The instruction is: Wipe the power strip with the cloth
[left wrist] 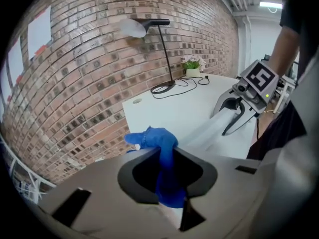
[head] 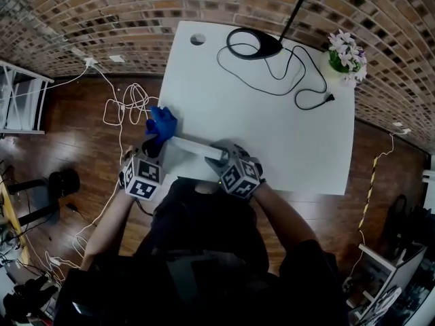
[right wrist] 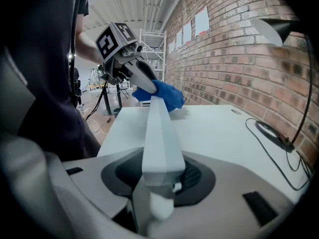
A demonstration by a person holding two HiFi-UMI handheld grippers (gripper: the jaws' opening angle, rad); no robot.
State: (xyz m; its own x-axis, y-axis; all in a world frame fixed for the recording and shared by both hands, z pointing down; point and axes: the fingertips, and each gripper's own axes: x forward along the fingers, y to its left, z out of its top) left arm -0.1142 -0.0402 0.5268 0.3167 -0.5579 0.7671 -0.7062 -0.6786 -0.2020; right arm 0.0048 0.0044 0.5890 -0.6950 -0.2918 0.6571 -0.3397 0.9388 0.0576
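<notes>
— What's held?
— The left gripper [left wrist: 169, 185] is clamped on one soft, crumpled blue cloth [left wrist: 160, 142]. The right gripper [right wrist: 160, 180] pinches one end of one long, smooth white strip [right wrist: 160, 128].
— Where's the strip?
— At the near edge of the flat white table [head: 272, 134], with the cloth at its far end. Beyond: one black lamp [head: 255, 43], one flower pot [head: 345, 54].

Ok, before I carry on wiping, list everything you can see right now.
table: one, white, against the brick wall
power strip: one, white, along the table's near edge
cloth: one, blue, at the strip's left end
desk lamp: one, black, far side of table, cord trailing
potted plant: one, pale flowers, far right corner
cables: several, white, on the floor left of table
left gripper: shut on cloth
right gripper: shut on power strip
</notes>
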